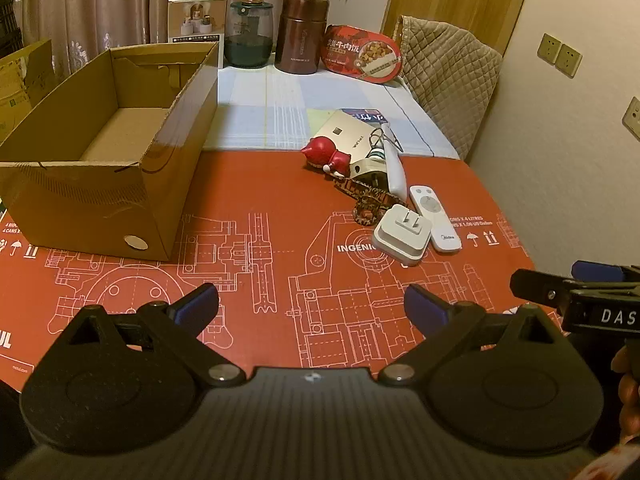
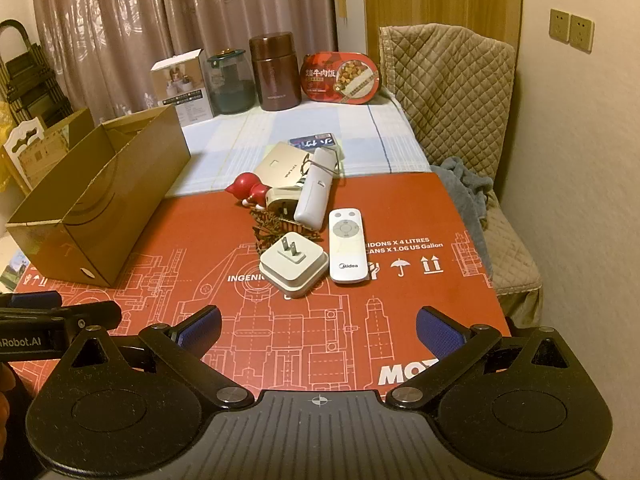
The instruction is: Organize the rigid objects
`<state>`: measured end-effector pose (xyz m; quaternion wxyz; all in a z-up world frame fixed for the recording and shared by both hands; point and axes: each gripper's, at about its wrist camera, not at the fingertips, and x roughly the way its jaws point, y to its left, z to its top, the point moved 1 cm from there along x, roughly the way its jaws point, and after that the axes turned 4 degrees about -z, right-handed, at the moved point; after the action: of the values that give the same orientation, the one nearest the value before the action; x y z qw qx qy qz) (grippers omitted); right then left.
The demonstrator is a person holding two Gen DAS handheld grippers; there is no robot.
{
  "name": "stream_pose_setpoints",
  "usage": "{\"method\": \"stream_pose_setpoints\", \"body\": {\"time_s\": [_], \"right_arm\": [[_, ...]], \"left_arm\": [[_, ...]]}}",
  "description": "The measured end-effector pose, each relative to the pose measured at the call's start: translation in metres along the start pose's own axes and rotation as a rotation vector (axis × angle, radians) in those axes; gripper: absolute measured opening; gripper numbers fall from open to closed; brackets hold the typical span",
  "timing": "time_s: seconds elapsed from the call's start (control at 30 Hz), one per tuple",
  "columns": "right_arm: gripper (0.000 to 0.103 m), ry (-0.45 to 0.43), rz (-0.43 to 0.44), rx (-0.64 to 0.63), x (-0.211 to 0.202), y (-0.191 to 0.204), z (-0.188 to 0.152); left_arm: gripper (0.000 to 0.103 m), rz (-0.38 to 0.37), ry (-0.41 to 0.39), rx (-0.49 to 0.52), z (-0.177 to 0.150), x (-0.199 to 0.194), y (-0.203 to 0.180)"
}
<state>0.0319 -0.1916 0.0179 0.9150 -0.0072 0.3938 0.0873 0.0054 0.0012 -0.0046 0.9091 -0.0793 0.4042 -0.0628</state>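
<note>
An open cardboard box [image 1: 120, 136] stands on the left of the red mat [image 1: 248, 280]; it also shows in the right wrist view [image 2: 100, 200]. A pile lies right of it: a white plug adapter [image 1: 402, 234] [image 2: 294, 264], a white Midea remote [image 1: 434, 216] [image 2: 347, 246], a red figurine [image 1: 326, 154] [image 2: 250, 190], a white handheld device [image 2: 314, 194], a gold router [image 1: 346, 134] and a patterned strap [image 1: 370, 200]. My left gripper [image 1: 312, 308] is open and empty above the mat's front. My right gripper [image 2: 318, 326] is open and empty, short of the adapter.
A white carton [image 2: 184, 86], a glass jar [image 2: 232, 82], a brown flask [image 2: 276, 74] and a red food tray [image 2: 342, 78] line the table's far edge. A quilted chair [image 2: 452, 92] stands at the right. Wall sockets [image 2: 572, 30] are on the right wall.
</note>
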Motion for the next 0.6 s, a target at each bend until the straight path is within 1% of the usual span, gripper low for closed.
{"method": "stream_pose_setpoints", "body": {"time_s": [0.6], "right_arm": [[0.101,-0.004,0.001,-0.003,-0.0036,-0.0007,0.0030]], "left_arm": [[0.097,-0.001,-0.005,0.004,0.0037,-0.0031,-0.0034]]}}
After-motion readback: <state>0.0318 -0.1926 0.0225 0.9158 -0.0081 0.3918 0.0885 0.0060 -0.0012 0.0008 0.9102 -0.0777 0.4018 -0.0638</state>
